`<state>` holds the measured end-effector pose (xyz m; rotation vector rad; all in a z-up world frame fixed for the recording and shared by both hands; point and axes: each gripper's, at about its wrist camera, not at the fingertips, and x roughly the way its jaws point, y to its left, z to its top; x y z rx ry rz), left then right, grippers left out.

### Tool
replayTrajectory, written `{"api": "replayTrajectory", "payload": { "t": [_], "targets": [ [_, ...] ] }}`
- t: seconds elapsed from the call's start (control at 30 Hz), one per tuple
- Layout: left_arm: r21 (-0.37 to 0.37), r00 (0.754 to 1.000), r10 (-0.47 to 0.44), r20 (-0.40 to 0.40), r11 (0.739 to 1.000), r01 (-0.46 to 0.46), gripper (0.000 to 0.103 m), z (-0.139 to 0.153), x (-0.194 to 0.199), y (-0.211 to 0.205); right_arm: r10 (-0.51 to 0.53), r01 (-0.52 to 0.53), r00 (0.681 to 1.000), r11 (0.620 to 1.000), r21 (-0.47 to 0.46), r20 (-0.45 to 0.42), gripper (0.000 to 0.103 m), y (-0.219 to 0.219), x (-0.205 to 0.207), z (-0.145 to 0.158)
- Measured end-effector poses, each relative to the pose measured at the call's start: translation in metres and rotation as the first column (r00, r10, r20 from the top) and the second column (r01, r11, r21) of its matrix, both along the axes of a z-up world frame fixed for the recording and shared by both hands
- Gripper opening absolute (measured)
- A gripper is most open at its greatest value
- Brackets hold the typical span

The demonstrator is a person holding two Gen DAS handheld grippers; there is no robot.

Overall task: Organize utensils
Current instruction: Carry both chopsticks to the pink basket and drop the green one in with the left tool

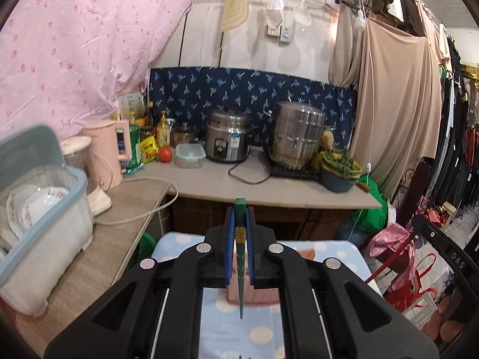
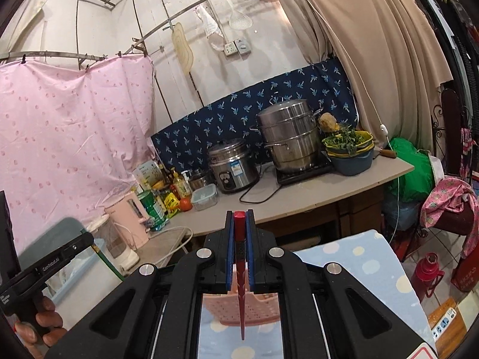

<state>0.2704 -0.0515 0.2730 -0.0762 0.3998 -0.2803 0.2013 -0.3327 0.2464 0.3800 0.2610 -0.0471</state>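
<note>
A green chopstick [image 1: 240, 257] was clamped in the left gripper [image 1: 239, 233] and a red chopstick [image 2: 241, 272] in the right gripper [image 2: 239, 239], both at frame centre, tips pointed down, presumably for dropping into the pink basket [image 2: 260, 308] below.

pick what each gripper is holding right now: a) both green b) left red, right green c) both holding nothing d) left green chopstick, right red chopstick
d: the left gripper is shut on a green chopstick pinched between its blue-padded fingers, and the right gripper is shut on a red chopstick, each with its tip hanging over the pink basket.
</note>
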Motion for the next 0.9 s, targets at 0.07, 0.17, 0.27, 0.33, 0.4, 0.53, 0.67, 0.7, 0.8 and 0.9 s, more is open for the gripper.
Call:
{"api": "replayTrajectory", "payload": {
  "t": [0.07,0.17,0.27,0.33,0.4,0.53,0.67,0.7,0.8,0.9],
  "targets": [
    [-0.006,1.000,0.002,0.023,1.000,-0.002,0.007,0.009,0.009,-0.005,-0.006,0.006,1.000,1.000,0.010,0.018,0.007,-0.002,0.015,0.007],
    [-0.018,0.998,0.007,0.058,1.000,-0.006,0.007,0.021,0.023,-0.013,-0.006,0.005,0.999,0.999,0.036,0.031,0.007,-0.005,0.038,0.012],
    [-0.025,0.996,0.011,0.089,1.000,-0.009,0.007,0.025,0.038,-0.020,-0.001,-0.001,1.000,0.998,0.055,0.030,0.007,-0.004,0.060,0.010],
    [-0.027,0.995,0.014,0.101,1.000,-0.012,0.007,0.023,0.049,-0.023,-0.005,0.003,1.000,0.999,0.051,0.027,0.007,-0.003,0.074,0.006],
    [-0.032,0.995,0.017,0.094,0.999,-0.014,0.007,0.017,0.061,-0.025,-0.002,0.001,1.000,0.999,0.047,0.014,0.007,-0.002,0.085,-0.001],
    [-0.054,0.999,0.018,0.050,0.998,-0.015,0.007,-0.005,0.083,-0.026,0.004,-0.003,0.999,1.000,0.019,-0.034,0.007,0.003,0.107,-0.021],
    [-0.027,1.000,0.021,0.007,0.999,-0.021,0.007,-0.032,0.097,-0.031,0.021,-0.021,0.996,1.000,-0.002,-0.087,0.007,0.009,0.123,-0.046],
    [-0.020,1.000,0.020,-0.003,1.000,-0.020,0.007,-0.038,0.099,-0.031,0.024,-0.025,0.995,1.000,-0.005,-0.098,0.007,0.010,0.125,-0.051],
    [-0.014,0.999,0.016,-0.035,1.000,-0.016,0.007,-0.052,0.106,-0.033,0.036,-0.038,0.991,0.999,-0.010,-0.126,0.007,0.013,0.130,-0.064],
    [-0.005,0.998,0.016,-0.053,1.000,-0.016,0.007,-0.060,0.110,-0.033,0.047,-0.051,0.987,0.998,-0.023,-0.151,0.007,0.017,0.132,-0.073]
  ]
}}
